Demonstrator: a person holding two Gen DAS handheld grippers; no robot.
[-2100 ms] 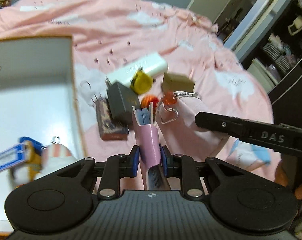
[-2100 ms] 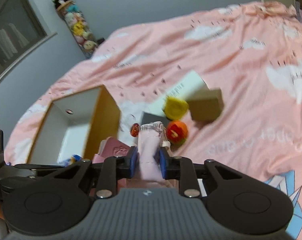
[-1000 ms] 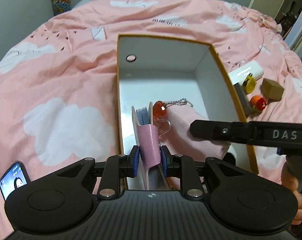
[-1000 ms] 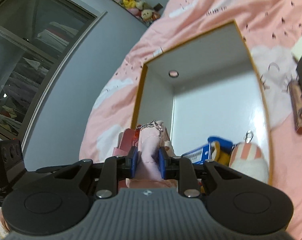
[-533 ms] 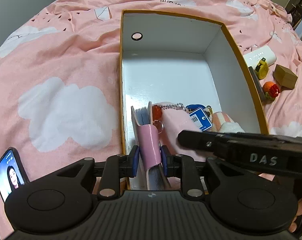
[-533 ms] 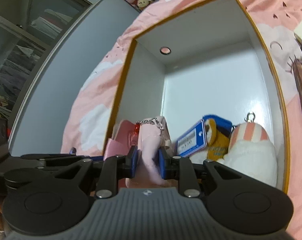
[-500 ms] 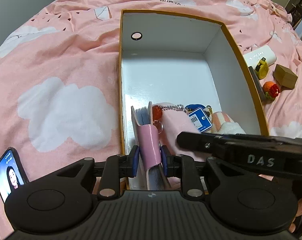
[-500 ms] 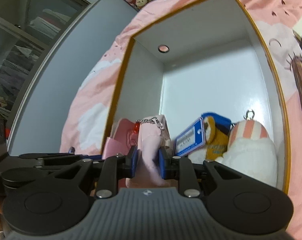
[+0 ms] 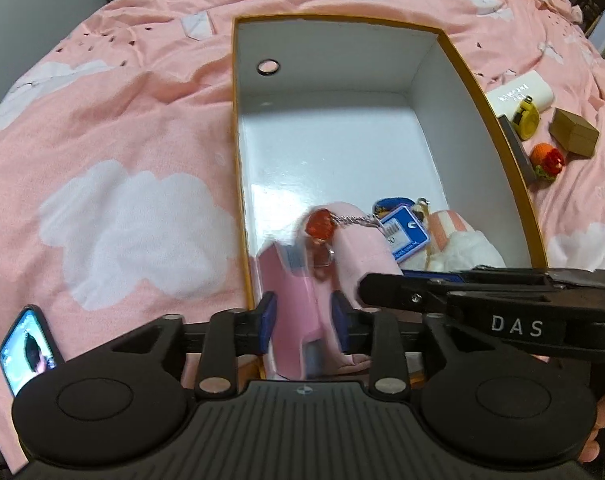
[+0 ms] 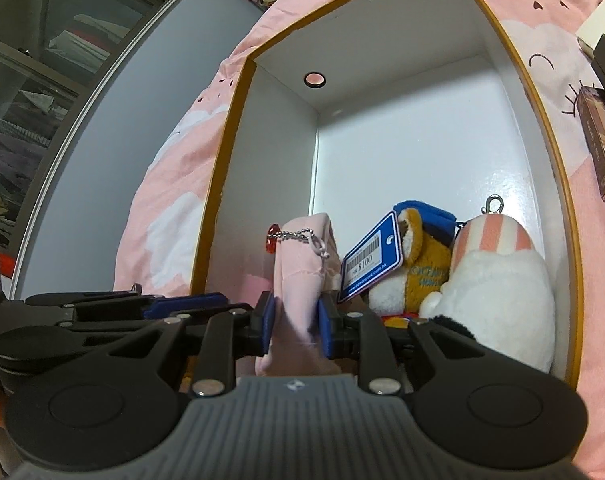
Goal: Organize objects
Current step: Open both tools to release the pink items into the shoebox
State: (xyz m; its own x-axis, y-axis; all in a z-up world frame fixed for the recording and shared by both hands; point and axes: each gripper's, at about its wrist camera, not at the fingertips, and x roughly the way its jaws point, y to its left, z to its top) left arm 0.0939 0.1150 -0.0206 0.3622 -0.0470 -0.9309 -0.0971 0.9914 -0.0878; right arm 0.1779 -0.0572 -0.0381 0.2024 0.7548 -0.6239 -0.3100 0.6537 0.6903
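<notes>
Inside box [image 10: 514,56]: plush toys [image 10: 498,280] beside pink pouch [image 10: 302,264], perhaps touching.

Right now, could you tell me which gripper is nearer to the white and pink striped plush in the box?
Right. The right gripper, shut on the pink pouch, sits close beside the white and pink striped plush. The left gripper is at the box's opposite wall, with the pouch between.

Pink cloud-print bedspread [image 9: 114,184], grey wall [image 10: 114,92]

Pink pouch [image 9: 298,312], white box [image 9: 342,152] with mustard rim, cloud-patterned pink bedspread [image 9: 114,184].
</notes>
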